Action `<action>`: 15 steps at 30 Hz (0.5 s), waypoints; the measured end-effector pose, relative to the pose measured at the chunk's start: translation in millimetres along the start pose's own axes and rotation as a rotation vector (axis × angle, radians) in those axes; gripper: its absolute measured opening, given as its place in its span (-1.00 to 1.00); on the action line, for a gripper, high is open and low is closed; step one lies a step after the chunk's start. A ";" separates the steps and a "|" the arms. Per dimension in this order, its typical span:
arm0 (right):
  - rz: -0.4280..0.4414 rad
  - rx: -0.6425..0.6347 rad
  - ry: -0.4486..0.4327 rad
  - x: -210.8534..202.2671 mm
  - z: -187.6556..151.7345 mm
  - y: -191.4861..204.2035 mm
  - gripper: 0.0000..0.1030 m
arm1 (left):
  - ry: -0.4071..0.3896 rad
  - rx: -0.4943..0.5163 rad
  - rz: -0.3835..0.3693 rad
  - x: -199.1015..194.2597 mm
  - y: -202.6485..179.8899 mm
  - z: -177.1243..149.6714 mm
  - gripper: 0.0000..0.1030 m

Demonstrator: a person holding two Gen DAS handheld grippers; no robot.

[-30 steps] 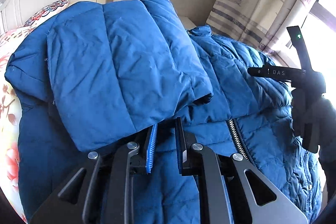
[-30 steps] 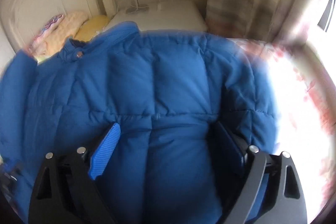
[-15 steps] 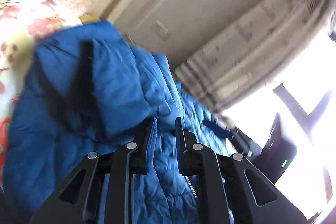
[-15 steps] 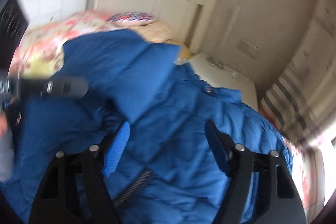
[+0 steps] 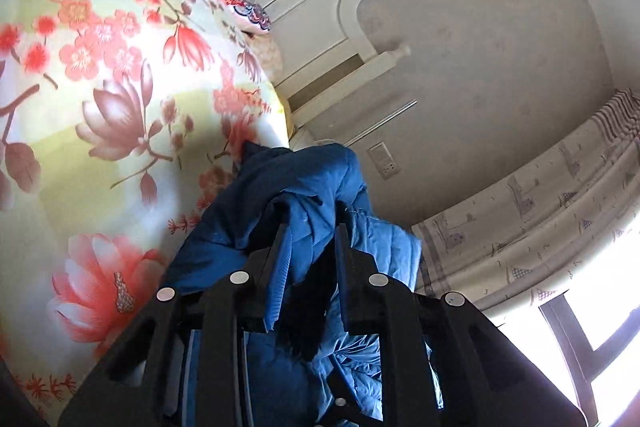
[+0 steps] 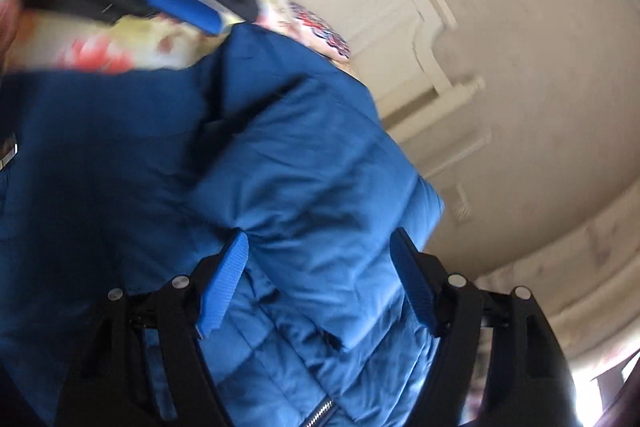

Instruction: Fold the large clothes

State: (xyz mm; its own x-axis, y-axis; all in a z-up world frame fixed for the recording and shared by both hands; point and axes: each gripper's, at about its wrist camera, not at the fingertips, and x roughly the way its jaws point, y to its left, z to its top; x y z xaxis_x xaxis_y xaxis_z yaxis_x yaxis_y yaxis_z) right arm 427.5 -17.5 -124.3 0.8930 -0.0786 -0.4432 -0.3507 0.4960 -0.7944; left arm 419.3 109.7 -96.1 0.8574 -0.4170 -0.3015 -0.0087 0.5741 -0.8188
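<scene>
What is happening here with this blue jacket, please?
A person is folding a blue quilted puffer jacket on a bed with a floral bedspread, using two handheld grippers. The left gripper is shut on a fold of the jacket. The right gripper has a thick padded part between its pads.

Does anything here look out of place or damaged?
Nothing looks damaged. The blue jacket is bunched, not flat, on the floral bedspread. The left gripper pinches a fold of it. The right gripper has a thick fold between its fingers.
</scene>
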 end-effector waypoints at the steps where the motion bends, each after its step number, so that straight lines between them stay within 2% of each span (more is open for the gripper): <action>1: -0.008 -0.024 0.001 0.1 1.7 4.7 0.41 | 0.001 -0.003 0.002 1.3 -0.3 0.1 -0.77; 4: -0.016 -0.078 -0.004 5.1 4.1 11.0 0.38 | 0.000 -0.017 0.012 3.0 3.7 0.9 -0.77; 5: -0.003 -0.072 -0.011 5.0 3.7 8.5 0.23 | 0.004 -0.019 0.015 3.1 4.3 -0.9 -0.77; 6: 0.053 -0.053 -0.028 3.6 2.0 3.5 -0.40 | 0.009 -0.022 0.021 3.5 4.9 -1.4 -0.77; 7: 0.105 -0.028 -0.038 -2.4 -1.7 0.8 -0.54 | 0.010 -0.022 0.025 4.3 5.7 -1.5 -0.77; 9: 0.126 0.113 -0.066 -10.7 -7.1 -22.8 -0.75 | 0.016 -0.017 0.038 4.9 4.7 -2.7 -0.77; 12: 0.203 0.432 -0.099 -22.6 -27.7 -75.9 -0.76 | 0.026 -0.006 0.047 7.4 2.7 -3.9 -0.77; 13: 0.236 0.507 -0.110 -25.3 -36.1 -88.7 -0.68 | 0.030 -0.003 0.050 8.8 2.4 -4.3 -0.77; 14: 0.275 0.575 -0.125 -28.9 -46.5 -101.3 -0.07 | 0.037 0.005 0.055 10.3 0.7 -5.3 -0.77; 15: 0.287 0.589 -0.123 -31.3 -53.8 -107.1 0.82 | 0.040 0.010 0.058 11.3 -0.1 -5.6 -0.77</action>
State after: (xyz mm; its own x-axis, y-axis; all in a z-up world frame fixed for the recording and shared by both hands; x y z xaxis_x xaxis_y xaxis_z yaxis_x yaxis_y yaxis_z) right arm 421.9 -114.7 -47.6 0.8254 0.2089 -0.5244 -0.3972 0.8750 -0.2766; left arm 426.1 101.0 -102.2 0.8344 -0.4105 -0.3678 -0.0525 0.6051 -0.7944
